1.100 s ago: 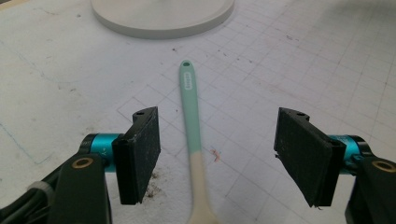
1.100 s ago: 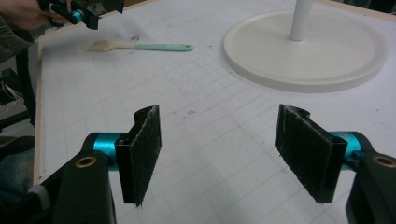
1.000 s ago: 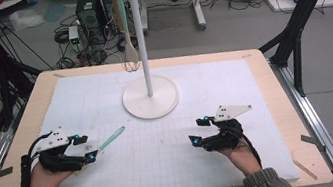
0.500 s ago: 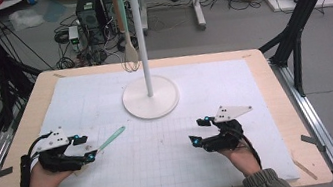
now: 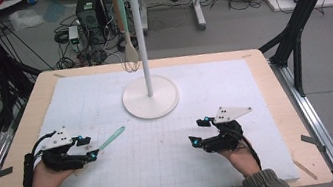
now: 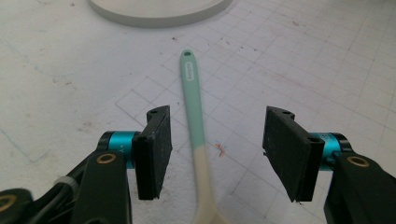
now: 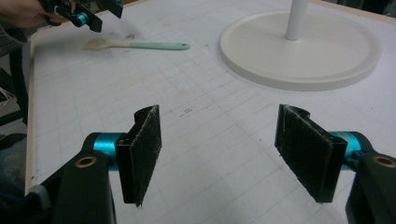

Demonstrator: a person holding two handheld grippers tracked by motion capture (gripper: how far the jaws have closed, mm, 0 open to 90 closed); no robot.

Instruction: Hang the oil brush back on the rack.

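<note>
A spatula (image 5: 111, 137) with a mint green handle (image 6: 192, 102) and a cream head lies flat on the white gridded mat (image 5: 175, 163). My left gripper (image 5: 89, 148) sits over the spatula's head end. Its jaws have just been closing, and the handle runs between the pads (image 6: 156, 140) without touching either. In the left gripper view the left gripper (image 6: 217, 140) stands open. My right gripper (image 5: 199, 130) rests at the front right, open, and holds nothing. The right gripper view shows the right gripper (image 7: 217, 140) aimed across the mat, with the spatula (image 7: 140, 45) and the left gripper (image 7: 86, 11) at upper left.
A white stand with a round base (image 5: 150, 98) and a tall pole rises at the middle back of the mat. A wooden spoon (image 5: 130, 53) hangs from its top hooks. The wooden table edge (image 5: 312, 161) frames the mat. Cables and boxes lie on the floor behind.
</note>
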